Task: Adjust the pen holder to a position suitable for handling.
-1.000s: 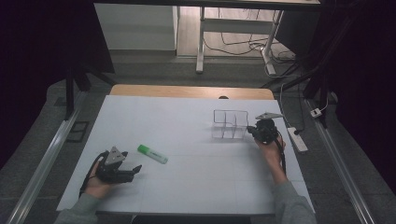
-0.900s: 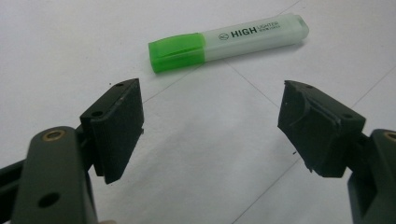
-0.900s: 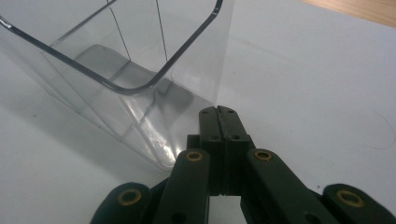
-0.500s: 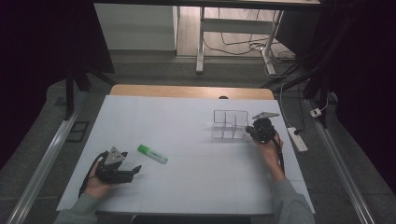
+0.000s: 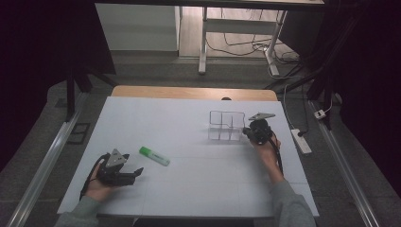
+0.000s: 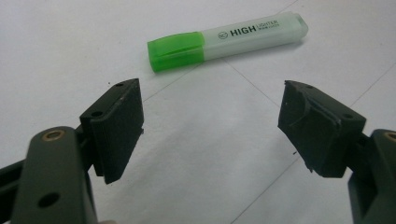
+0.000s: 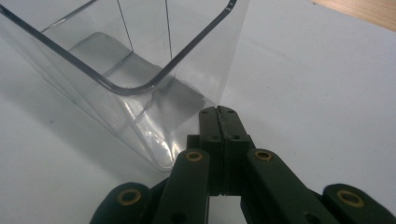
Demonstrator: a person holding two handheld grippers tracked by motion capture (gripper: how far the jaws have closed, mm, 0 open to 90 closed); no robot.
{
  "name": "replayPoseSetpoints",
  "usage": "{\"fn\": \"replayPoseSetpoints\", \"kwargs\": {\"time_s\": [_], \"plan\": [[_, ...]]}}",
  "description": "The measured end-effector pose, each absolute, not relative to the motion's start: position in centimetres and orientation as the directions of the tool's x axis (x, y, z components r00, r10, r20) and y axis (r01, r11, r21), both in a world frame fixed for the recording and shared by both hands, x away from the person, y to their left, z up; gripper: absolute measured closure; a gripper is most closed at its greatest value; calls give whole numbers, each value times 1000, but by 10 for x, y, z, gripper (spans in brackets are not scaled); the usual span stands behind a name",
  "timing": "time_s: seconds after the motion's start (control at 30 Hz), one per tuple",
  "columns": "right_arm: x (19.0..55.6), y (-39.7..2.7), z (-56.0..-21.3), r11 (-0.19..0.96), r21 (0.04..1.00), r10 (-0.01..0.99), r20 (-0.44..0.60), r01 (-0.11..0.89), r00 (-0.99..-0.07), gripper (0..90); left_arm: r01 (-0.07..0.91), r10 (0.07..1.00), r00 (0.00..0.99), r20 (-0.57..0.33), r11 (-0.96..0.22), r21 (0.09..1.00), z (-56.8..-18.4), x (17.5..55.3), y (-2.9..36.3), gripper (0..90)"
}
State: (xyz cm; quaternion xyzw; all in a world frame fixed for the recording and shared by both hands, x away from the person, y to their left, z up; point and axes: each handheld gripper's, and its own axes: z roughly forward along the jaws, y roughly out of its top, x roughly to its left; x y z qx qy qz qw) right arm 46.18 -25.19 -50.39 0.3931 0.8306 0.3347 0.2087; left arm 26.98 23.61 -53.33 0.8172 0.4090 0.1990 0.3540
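A green highlighter [image 5: 154, 155] [image 6: 229, 39] with its cap on lies flat on the white sheet, left of the middle. My left gripper [image 5: 137, 172] [image 6: 210, 107] rests just short of the highlighter, open wide, with bare sheet between its jaws. A clear plastic box [image 5: 227, 125] [image 7: 116, 60] with inner dividers stands upright at the right of the middle. My right gripper [image 5: 246, 130] [image 7: 219, 112] is shut with nothing in it. Its tips sit at the box's lower right corner, and whether they touch the wall I cannot tell.
The white sheet [image 5: 198, 189] covers the table, with a strip of wooden tabletop [image 5: 194, 92] at the back. A white power strip [image 5: 301, 141] lies on the floor off the right edge. Metal rails [image 5: 42, 165] run along both sides.
The right gripper has edged a little to the left, and the clear box seems to have shifted slightly with it. The left gripper and the highlighter have stayed put.
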Motion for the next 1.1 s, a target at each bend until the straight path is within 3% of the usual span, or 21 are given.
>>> {"fn": "replayPoseSetpoints", "kwargs": {"time_s": [1.1], "plan": [[466, -210, -502, 461, 738, 767, -53, 493, -639, 889, 533, 804, 593, 29, -419, 735, -534, 270, 235, 222]]}}
